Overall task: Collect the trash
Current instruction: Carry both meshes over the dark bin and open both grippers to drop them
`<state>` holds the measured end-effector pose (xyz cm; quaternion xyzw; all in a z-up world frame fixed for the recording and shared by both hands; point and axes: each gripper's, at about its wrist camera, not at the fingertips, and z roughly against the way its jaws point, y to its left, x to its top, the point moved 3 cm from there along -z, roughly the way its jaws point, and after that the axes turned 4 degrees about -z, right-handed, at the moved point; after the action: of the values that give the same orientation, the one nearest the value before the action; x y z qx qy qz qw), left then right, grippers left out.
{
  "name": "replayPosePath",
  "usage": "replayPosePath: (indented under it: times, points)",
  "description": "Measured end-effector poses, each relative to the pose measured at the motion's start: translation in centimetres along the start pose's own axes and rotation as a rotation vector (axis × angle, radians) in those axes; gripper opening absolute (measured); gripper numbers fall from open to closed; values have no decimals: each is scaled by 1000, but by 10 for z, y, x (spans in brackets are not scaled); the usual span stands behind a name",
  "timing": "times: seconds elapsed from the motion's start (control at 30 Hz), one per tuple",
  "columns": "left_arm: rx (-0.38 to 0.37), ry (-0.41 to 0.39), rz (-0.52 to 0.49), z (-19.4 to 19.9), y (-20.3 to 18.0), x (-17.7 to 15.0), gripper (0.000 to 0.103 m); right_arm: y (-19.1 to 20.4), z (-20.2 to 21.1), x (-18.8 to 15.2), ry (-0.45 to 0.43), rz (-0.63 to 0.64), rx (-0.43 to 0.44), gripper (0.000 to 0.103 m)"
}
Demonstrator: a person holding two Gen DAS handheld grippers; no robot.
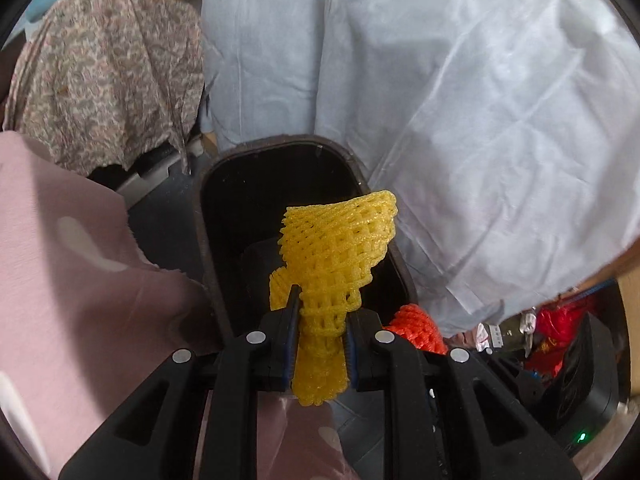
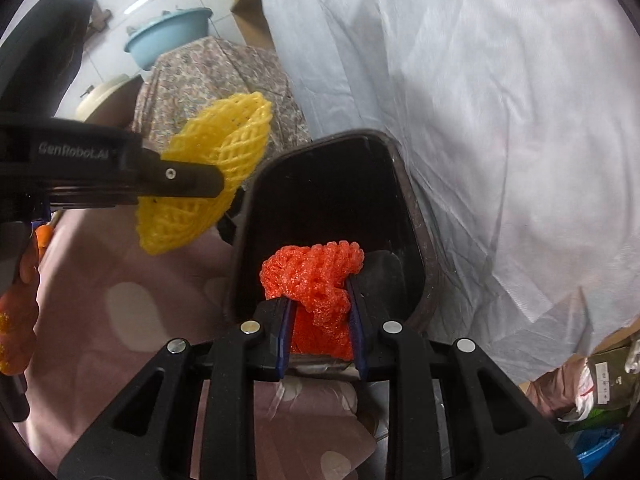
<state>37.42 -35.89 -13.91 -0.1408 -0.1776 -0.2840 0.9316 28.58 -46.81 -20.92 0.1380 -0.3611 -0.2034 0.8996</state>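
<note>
My left gripper point(image 1: 322, 312) is shut on a yellow foam net point(image 1: 336, 248) and holds it over the open black trash bin point(image 1: 208, 184). My right gripper point(image 2: 320, 300) is shut on an orange foam net point(image 2: 316, 276) just above the near rim of the same bin point(image 2: 416, 208). In the right wrist view the left gripper point(image 2: 218, 184) comes in from the left with the yellow net point(image 2: 216, 168), left of the bin. The orange net also shows in the left wrist view point(image 1: 416, 320), to the right of my fingers. The bin's inside is dark.
A pink cloth with pale dots point(image 1: 72, 280) lies left of the bin. A large white sheet point(image 1: 460, 100) hangs behind and right of it. A floral cloth point(image 1: 108, 80) covers something at back left, with a blue basin point(image 2: 168, 36) behind. Bags and clutter point(image 1: 560, 328) lie at right.
</note>
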Motion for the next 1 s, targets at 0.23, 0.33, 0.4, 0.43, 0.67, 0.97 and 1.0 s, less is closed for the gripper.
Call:
replayPosePath:
  times: [0.23, 0.33, 0.4, 0.43, 0.67, 0.97, 1.0]
  points:
    - [28, 7, 12, -28, -4, 20, 49, -8, -28, 1, 15, 4, -20, 34]
    - [29, -32, 8, -25, -9, 25, 67, -6, -30, -2, 9, 8, -22, 48]
    - [39, -55, -13, -22, -14, 28, 71, -6, -29, -4, -3, 6, -20, 60]
    - [51, -66, -17, -19, -15, 29, 75, -6, -28, -5, -7, 5, -19, 66]
    - [54, -211, -7, 20, -22, 30, 94, 2, -9, -11, -52, 31, -18, 82]
    - [3, -421, -11, 94, -32, 0, 98, 22, 49, -22, -171, 93, -70, 91]
    - [-8, -438, -11, 102, -32, -5, 98, 25, 55, -23, -179, 103, -72, 92]
